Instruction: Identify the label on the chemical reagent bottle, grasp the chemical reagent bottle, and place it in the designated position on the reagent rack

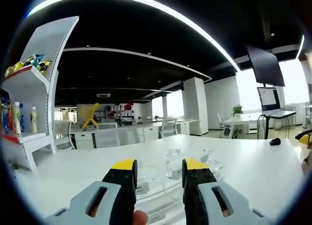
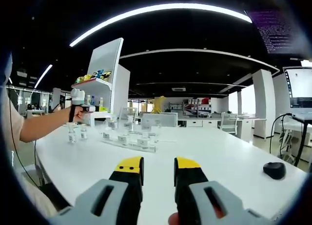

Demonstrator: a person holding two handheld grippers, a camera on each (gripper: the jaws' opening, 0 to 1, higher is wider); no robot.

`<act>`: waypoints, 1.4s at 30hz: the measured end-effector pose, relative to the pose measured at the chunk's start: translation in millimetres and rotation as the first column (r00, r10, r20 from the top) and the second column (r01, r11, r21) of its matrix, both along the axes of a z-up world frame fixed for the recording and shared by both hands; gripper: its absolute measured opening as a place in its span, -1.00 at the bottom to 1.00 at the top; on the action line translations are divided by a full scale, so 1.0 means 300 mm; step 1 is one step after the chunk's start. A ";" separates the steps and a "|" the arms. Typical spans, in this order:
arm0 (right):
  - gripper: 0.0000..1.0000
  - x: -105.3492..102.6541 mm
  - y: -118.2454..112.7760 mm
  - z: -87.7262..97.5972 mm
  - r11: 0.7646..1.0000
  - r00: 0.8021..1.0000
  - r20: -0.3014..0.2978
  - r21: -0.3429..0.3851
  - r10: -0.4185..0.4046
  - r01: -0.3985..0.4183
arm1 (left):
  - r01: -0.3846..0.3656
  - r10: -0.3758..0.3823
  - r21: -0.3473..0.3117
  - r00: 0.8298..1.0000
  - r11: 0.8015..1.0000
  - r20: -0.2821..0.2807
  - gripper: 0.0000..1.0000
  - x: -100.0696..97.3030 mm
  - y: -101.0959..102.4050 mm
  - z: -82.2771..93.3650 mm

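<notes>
Hovering over a smooth white tabletop [image 2: 234, 156] in an open-plan office, right tongs [image 2: 158, 169] parted by a narrow gap with nothing between the yellow-tipped black jaws

Seen in the right gripper view: clear acrylic reagent rack [image 2: 129, 139], long and low, lying across the far-left part of the tabletop with small white label tags along its front; several small clear glass reagent bottles [image 2: 72, 135] standing upright, long axes vertical, on and just beside the rack; label print too small to read; person's bare forearm [image 2: 44, 125] reaching in from the left, hand gripping the left tongs [image 2: 78, 105] near the rack's left end; black computer mouse [image 2: 274, 170] well apart, near the right edge; broad bare surface between the right tongs and the rack

Seen in the left gripper view: left tongs [image 1: 159, 172] likewise slightly apart and empty, poised close above the rack [image 1: 161, 191], an upright clear bottle [image 1: 173, 165] showing between the jaws; white display shelf [image 1: 34, 103] with coloured bottles and packets at the left end of the tabletop; open tabletop stretching right
</notes>
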State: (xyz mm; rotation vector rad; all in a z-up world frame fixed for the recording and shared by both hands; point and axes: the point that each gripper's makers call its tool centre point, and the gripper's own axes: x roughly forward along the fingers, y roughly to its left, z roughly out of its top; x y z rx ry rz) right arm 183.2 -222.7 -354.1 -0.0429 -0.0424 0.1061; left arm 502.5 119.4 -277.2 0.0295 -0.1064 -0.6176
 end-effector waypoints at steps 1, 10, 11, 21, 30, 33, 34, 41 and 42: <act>-0.51 -0.001 0.003 0.002 1.000 1.000 0.001 0.000 0.001 -0.001 | 0.003 -0.003 0.001 1.000 1.000 0.004 -0.26 -0.011 -0.002 0.006; -0.51 -0.011 0.016 0.013 1.000 1.000 0.009 0.008 0.009 -0.009 | 0.033 -0.033 -0.001 0.999 0.999 0.032 -0.26 -0.115 0.009 0.047; -0.51 -0.011 0.016 0.013 1.000 1.000 0.009 0.010 0.009 -0.009 | 0.034 -0.035 0.011 0.999 0.999 0.037 -0.26 -0.127 0.014 0.049; -0.51 -0.018 0.041 0.021 1.000 1.000 0.018 0.017 0.025 -0.025 | 0.045 -0.047 0.034 0.997 0.998 0.061 -0.26 -0.262 0.097 0.081; -0.51 -0.038 0.050 0.014 0.999 0.999 0.015 0.014 0.029 -0.030 | 0.010 -0.016 0.057 0.993 0.998 0.115 -0.26 -0.400 0.238 0.130; -0.51 -0.045 0.050 0.023 1.000 0.999 0.018 0.013 0.027 -0.027 | 0.005 -0.012 0.053 0.991 0.999 0.132 -0.26 -0.437 0.267 0.154; -0.51 -0.050 0.051 0.031 1.000 0.999 0.023 0.011 0.027 -0.027 | 0.005 -0.012 0.052 0.991 0.999 0.135 -0.26 -0.453 0.277 0.158; -0.51 -0.072 0.052 0.057 1.000 0.999 0.036 0.005 0.024 -0.024 | 0.005 -0.012 0.052 0.992 0.999 0.128 -0.26 -0.499 0.301 0.125; -0.51 -0.076 0.052 0.061 1.000 0.999 0.038 0.003 0.024 -0.024 | 0.005 -0.012 0.052 0.992 0.999 0.126 -0.26 -0.503 0.302 0.121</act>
